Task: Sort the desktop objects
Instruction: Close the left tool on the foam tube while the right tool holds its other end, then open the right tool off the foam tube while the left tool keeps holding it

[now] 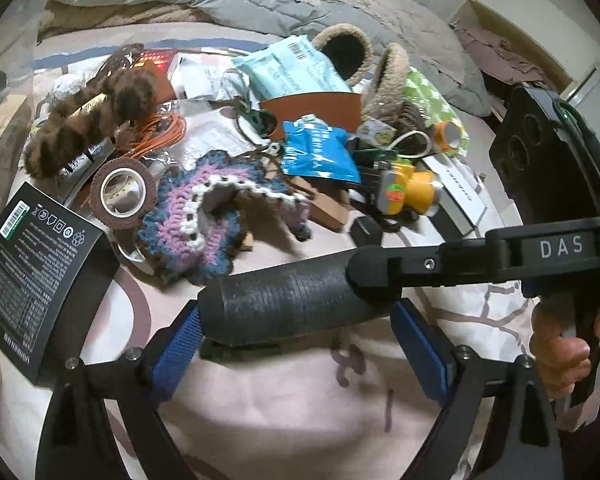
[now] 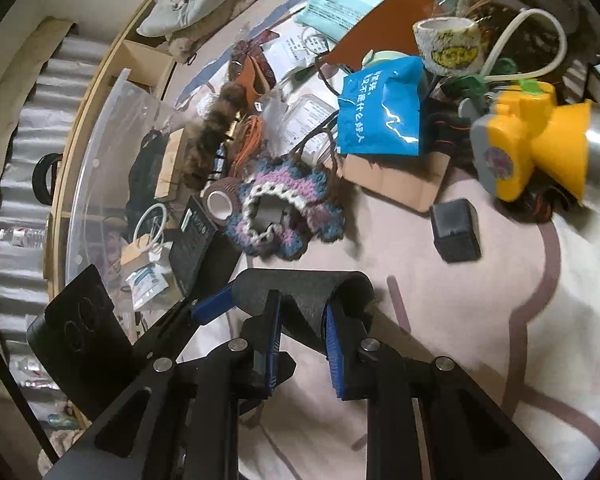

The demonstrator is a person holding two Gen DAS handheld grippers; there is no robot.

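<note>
- Right gripper [image 2: 300, 312]: jaws pulled in narrow and pinching a black rolled sheet [image 2: 300, 292]. It curls over the pad tips like an arch, so the grip looks to be on the two loose edges. That's probably what keeps it rolled.
- Left gripper [image 1: 296, 320]: spread very wide, with a blue pad at each end of the roll. The roll lies crosswise dead centre in the left wrist view, above the pale bedspread [image 1: 300, 420]. I honestly can't tell if the pads are squeezing it or just sitting next to it.
- My guess is a handover, or a two-handed steadying, because floppy stuff sags from a single pinch.
- A person's hand [image 1: 560, 352] is on the right gripper's handle at 4 o'clock.
- The unsorted pile is up at 12 o'clock: crochet piece [image 1: 220, 216], brown tape roll [image 1: 124, 192], blue pouch [image 1: 320, 152], yellow toy camera [image 1: 408, 192]. A black box [image 1: 40, 280] leans at 9 o'clock.
- In the right wrist view, a clear bin [image 2: 100, 140] at 9 to 10 o'clock already holds bits. It seems the likely drop spot.
</note>
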